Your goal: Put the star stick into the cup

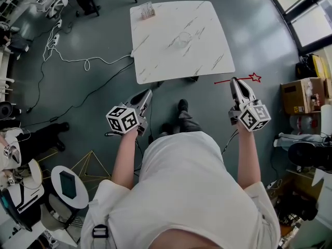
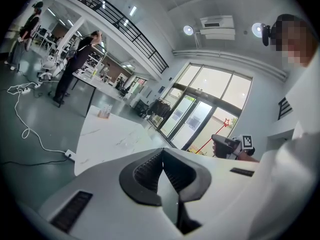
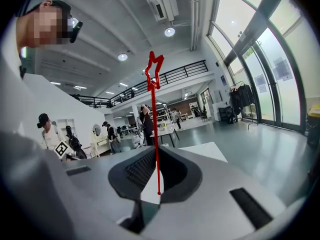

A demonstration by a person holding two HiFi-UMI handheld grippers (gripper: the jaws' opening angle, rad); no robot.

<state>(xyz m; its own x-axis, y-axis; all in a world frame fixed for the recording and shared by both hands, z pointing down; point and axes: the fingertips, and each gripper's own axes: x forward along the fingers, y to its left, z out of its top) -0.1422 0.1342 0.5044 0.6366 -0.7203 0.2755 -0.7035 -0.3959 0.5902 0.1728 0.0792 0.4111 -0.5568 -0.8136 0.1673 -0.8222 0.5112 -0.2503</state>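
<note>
My right gripper [image 1: 236,82] is shut on the red star stick [image 1: 233,80], off the table's near right corner. The stick lies across the jaws, its star [image 1: 254,78] pointing right. In the right gripper view the star stick [image 3: 156,134] rises straight from the closed jaws of that gripper [image 3: 154,151], star [image 3: 154,66] on top. The clear cup [image 1: 182,38] stands near the middle of the white marble table [image 1: 155,56]. My left gripper [image 1: 148,93] is shut and empty, below the table's near left corner. The left gripper [image 2: 163,151] faces the table [image 2: 115,134].
A small box [image 1: 147,10] sits at the table's far left corner. White cables [image 1: 78,60] trail over the grey floor on the left. Cardboard boxes [image 1: 303,95] and clutter stand at the right. A round stool [image 1: 67,185] is at the lower left. People stand at distant desks.
</note>
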